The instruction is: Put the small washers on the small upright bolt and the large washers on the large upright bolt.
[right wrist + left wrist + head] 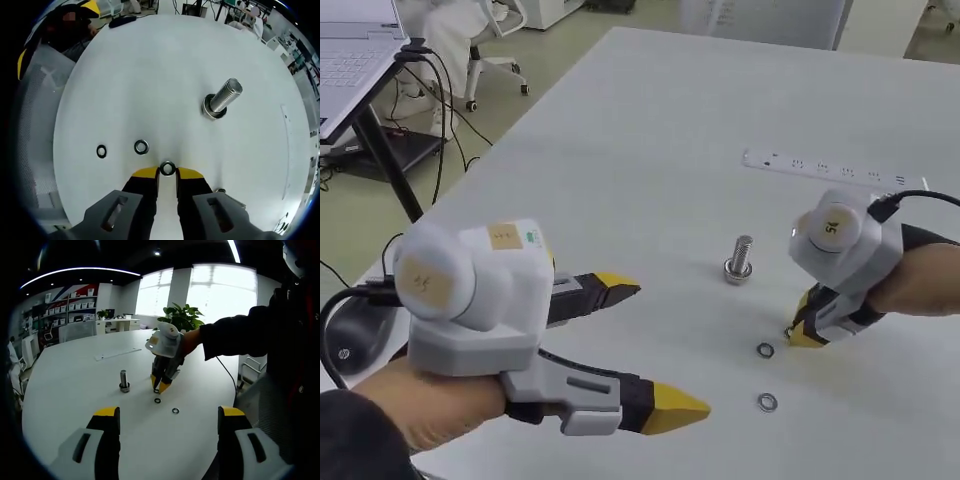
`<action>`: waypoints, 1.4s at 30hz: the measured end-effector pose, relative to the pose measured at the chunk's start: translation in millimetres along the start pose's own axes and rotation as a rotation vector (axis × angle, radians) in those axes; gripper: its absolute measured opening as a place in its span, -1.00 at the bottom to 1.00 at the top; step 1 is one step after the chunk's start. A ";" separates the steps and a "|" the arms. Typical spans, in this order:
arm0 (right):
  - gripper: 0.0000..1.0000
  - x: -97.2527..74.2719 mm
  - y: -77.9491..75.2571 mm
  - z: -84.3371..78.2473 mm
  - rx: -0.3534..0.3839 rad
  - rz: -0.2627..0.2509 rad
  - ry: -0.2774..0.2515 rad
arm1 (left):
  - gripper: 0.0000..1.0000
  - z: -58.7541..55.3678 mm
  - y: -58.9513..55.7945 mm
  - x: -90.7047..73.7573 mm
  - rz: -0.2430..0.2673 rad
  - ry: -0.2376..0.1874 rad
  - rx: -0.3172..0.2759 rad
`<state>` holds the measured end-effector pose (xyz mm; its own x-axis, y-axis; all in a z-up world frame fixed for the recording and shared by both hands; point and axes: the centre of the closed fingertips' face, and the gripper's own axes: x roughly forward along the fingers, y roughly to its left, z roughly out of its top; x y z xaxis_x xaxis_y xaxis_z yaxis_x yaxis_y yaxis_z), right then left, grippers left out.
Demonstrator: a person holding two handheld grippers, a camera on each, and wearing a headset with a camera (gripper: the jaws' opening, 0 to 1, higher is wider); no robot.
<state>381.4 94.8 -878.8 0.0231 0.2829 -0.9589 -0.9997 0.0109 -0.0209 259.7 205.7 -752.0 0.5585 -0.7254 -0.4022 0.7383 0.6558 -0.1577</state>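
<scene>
— Now, where is the work held at this moment?

— The right gripper (804, 336) is set tip-down on the table (650, 120) with its jaws drawn narrow. A washer (167, 168) lies right at the mouth of the tips. Whether that washer is truly pinched or merely bracketed cannot be told. The left gripper (653, 345) is held off to the side above the table, jaws spread wide, with nothing between them.

— And the other parts?

— A second washer (141, 146) and a third washer (101, 151) lie flat on the table near the right tips. The upright bolt (222, 100) stands apart from all three, further out on the table.

— What could be spoiled from here?

— Several things, as judged. A thin, flat washer is easily lost: if only its rim is caught, it may be flicked aside as the jaws close, or dropped on the lift and sent rolling. The second washer could be nudged by the tips, being so near. If the washer is carried tilted, the bolt's end may be missed by the hole, or the washer left hung up on the thread. Size is hard to judge at this scale, so a washer might well be put on the wrong bolt.
</scene>
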 end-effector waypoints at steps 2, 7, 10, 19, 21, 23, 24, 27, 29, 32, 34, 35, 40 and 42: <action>-0.71 -0.1 -0.1 0.0 0.000 0.001 -0.002 | 0.60 -0.2 -0.2 0.0 -0.001 0.001 0.000; -0.71 -0.4 0.8 0.7 -0.001 0.000 -0.005 | 0.60 -0.1 0.0 0.0 -0.002 0.001 0.000; -0.71 -0.7 1.5 1.2 -0.003 0.000 -0.003 | 0.60 0.0 0.1 -0.2 -0.003 0.001 -0.001; -0.72 -1.1 2.1 0.2 0.001 0.002 0.007 | 0.59 -0.4 -0.1 -1.2 -0.004 0.003 -0.001; -0.72 -1.7 2.0 0.0 0.003 0.002 0.006 | 0.59 -0.8 -0.2 -1.2 -0.005 0.003 -0.001; -0.72 -2.8 2.8 -0.3 0.001 0.001 0.008 | 0.59 -1.1 -0.5 -1.2 -0.005 0.004 0.001; -0.72 -3.3 2.9 -0.2 0.001 -0.001 0.007 | 0.59 -1.4 -0.6 -1.3 -0.007 0.005 -0.001; -0.72 -5.2 3.8 -1.1 0.003 -0.003 0.010 | 0.59 -0.9 -0.2 -1.4 -0.006 0.003 0.000; -0.72 -7.1 3.6 -2.8 0.009 -0.006 0.011 | 0.59 -0.7 -0.3 -1.4 -0.006 0.002 0.002; -0.72 -10.0 3.3 -5.5 0.012 -0.011 0.013 | 0.59 -1.3 -0.5 -0.8 -0.007 0.003 0.002; -0.72 -12.3 3.7 -7.7 0.016 -0.012 0.014 | 0.59 -1.5 -1.0 -0.3 -0.009 0.003 0.002; -0.72 -13.7 3.9 -8.8 0.018 -0.013 0.014 | 0.59 -1.5 -1.2 0.0 -0.009 0.003 0.002; -0.72 -25.5 3.4 -16.0 0.037 -0.024 0.010 | 0.59 -1.5 -1.8 1.2 -0.013 0.002 0.004; -0.72 -30.4 2.4 -17.7 0.048 -0.028 0.003 | 0.59 -1.0 -2.2 1.7 -0.014 0.001 0.005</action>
<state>378.2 69.3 -854.7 0.0506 0.2788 -0.9590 -0.9974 0.0644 -0.0339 258.6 203.2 -753.2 0.5478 -0.7345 -0.4006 0.7478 0.6446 -0.1593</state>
